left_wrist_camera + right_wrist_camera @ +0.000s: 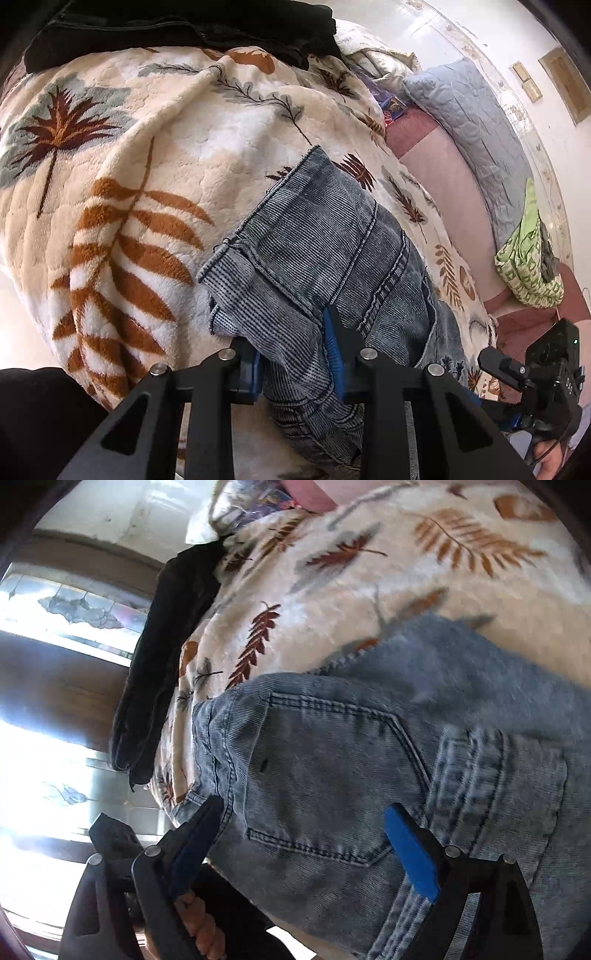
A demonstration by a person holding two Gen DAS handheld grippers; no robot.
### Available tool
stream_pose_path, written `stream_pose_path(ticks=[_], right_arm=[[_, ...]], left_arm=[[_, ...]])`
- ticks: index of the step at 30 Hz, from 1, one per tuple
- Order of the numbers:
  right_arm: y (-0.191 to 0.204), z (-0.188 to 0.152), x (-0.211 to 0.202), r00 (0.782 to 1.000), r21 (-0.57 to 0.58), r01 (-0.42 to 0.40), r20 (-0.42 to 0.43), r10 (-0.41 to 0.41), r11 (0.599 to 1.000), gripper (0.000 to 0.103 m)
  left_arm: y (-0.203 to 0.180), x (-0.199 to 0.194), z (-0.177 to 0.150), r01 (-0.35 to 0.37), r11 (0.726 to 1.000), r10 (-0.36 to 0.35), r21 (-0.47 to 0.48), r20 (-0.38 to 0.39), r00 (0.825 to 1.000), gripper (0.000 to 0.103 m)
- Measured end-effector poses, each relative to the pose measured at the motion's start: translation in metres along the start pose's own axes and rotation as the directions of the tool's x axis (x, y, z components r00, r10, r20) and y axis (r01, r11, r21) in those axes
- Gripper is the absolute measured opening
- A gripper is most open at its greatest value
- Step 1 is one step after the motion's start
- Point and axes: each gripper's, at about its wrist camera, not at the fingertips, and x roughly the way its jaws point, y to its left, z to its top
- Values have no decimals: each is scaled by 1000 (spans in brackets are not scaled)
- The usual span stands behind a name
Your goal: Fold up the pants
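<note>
Faded blue ribbed jeans (pixel 321 236) lie bunched (back pocket (pixel 332 775) up).

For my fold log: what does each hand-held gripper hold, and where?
Left hand-held gripper pinches a bunched fold of the faded blue denim pants. Right hand-held gripper holds nothing.

Faded blue-grey pants (pixel 325 254) are lying on a cream blanket (pixel 177 155) showing rust, maroon and grey leaf prints; blue pads are lining the black left gripper (pixel 295 354).
</note>
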Motion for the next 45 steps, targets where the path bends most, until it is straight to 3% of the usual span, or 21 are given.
stream_pose_path(ticks=[2,5,8,11,14,19,22,26,27,29,31,33,35,40,42,45], right_arm=[[-7,0,21,997,14,72,-39,-72,997,93],[-3,1,28,997,5,69,-22,-68,998,102],[5,4,30,992,3,118,-44,-117,993,102],[14,8,21,997,3,72,-21,-72,997,101],[8,11,36,992,2,125,-34,-125,992,102],[9,10,42,988,-28,147,-43,-149,989,103],[10,10,33,994,-3,102,-36,-102,995,102],[3,1,7,999,28,27,35,-28,999,102],[2,0,8,999,38,30,32,-31,999,102],[-13,-2,34,998,68,45,-57,-41,997,103],[-10,1,28,999,49,30,-37,-28,998,103],[-13,1,8,998,97,-64,1,64,993,101],[-22,-6,-24,994,96,-89,77,82,991,101],[-81,-45,-103,968,129,-88,244,54,988,101],[-116,-64,-129,950,183,-91,311,31,979,101],[-166,-91,-160,915,266,-171,400,53,949,101]], left_arm=[[0,1,1,-1,1000,1,2,-2,1000,30],[0,2,2,0,1000,0,12,-4,1000,30],[1,3,3,3,1000,-3,14,-8,1000,30],[1,3,3,1,1000,-1,21,-6,1000,30],[0,4,4,-7,1000,7,30,-4,1000,30],[-2,4,3,-20,999,20,50,4,1000,30],[-3,4,3,-25,998,25,57,9,1000,30],[-4,3,2,-38,997,37,68,19,999,30],[-4,3,2,-43,997,42,70,22,999,30],[-7,3,0,-58,996,56,74,29,998,30],[-11,4,-2,-79,993,75,88,44,996,30],[-16,1,-6,-101,988,93,113,70,993,30],[-22,0,-7,-119,983,107,143,92,990,27],[-68,-27,-19,-195,926,118,324,242,963,19],[-107,-43,-34,-229,870,88,437,320,943,18],[-167,-61,-67,-252,768,5,589,387,922,18]])
